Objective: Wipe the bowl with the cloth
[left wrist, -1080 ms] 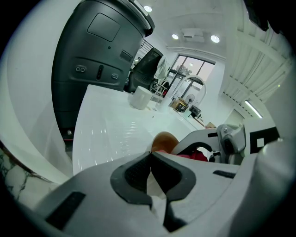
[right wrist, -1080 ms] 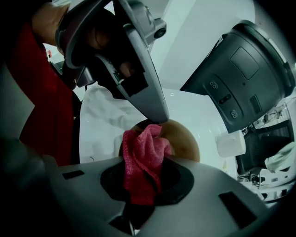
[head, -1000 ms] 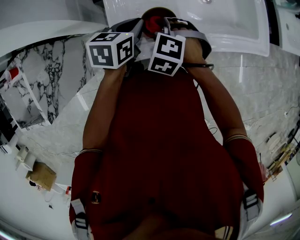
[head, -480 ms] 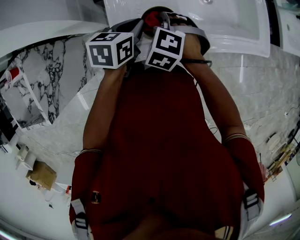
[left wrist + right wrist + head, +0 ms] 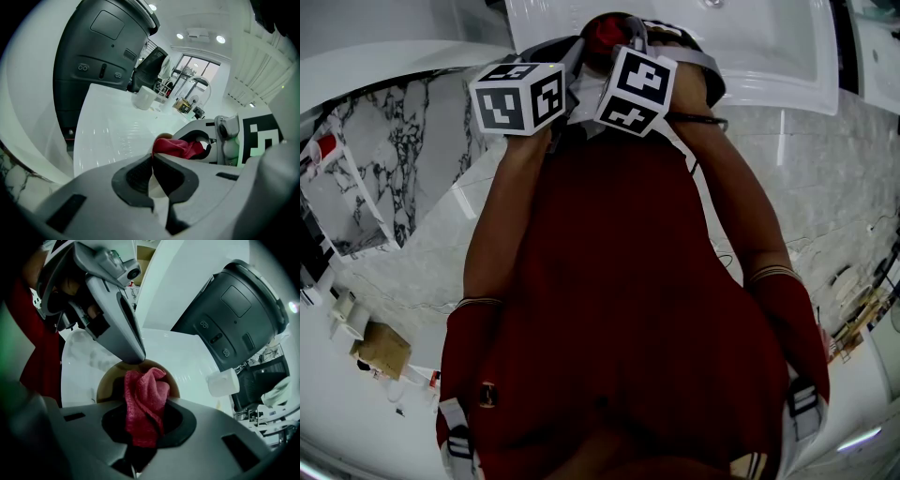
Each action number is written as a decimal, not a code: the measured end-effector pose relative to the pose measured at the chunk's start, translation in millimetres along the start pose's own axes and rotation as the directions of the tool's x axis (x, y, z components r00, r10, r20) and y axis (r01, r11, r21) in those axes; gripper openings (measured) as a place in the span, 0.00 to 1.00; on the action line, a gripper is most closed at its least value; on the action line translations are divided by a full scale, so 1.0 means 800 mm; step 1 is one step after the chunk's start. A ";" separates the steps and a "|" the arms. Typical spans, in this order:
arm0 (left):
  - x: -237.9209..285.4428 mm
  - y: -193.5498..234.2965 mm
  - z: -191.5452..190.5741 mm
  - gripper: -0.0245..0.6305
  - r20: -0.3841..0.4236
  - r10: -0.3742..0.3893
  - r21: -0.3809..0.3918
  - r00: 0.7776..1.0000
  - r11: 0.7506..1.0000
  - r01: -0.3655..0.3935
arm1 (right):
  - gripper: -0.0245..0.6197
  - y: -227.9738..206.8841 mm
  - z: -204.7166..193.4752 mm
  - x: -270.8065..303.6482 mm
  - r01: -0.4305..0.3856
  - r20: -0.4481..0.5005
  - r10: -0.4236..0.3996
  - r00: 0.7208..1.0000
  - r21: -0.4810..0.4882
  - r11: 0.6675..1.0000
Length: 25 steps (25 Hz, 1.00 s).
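Inside the round tan bowl, a nubbly red cloth sat bunched, clamped between the right gripper's jaws. The left gripper's dark ribbed jaws pinched shut on the bowl's thin rim.

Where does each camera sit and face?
Head view: on the person's head, facing steeply down; forearms and marker cubes show.
Left gripper view: on the left tool, along its jaws, shut on the bowl; the right tool shows.
Right gripper view: on the right tool, along jaws shut on the cloth; the left tool shows.
Both gripper views share the cloth.
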<state>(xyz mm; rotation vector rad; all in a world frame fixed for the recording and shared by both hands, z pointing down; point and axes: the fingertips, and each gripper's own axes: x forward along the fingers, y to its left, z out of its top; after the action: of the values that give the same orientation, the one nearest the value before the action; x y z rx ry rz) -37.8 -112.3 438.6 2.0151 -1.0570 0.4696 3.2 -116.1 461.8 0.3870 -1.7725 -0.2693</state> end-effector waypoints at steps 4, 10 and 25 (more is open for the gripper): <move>0.002 0.000 0.000 0.06 -0.003 0.001 -0.005 1.000 1.000 -0.001 | 0.13 0.003 -0.006 -0.002 -0.009 -0.013 0.009 1.000 -0.013 1.000; 0.006 -0.003 0.000 0.06 -0.002 0.004 -0.016 1.000 1.000 -0.004 | 0.13 0.016 -0.013 -0.007 -0.039 -0.027 0.038 0.999 -0.050 0.998; 0.008 0.003 0.002 0.06 0.010 0.010 -0.070 1.000 0.997 -0.009 | 0.13 0.012 0.002 -0.025 -0.019 0.104 0.025 0.994 -0.060 0.998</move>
<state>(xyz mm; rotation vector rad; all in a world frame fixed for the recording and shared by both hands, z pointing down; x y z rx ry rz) -36.0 -117.8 442.4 1.9533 -1.0756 0.4215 4.4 -99.4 447.5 0.3157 -1.8658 -0.3311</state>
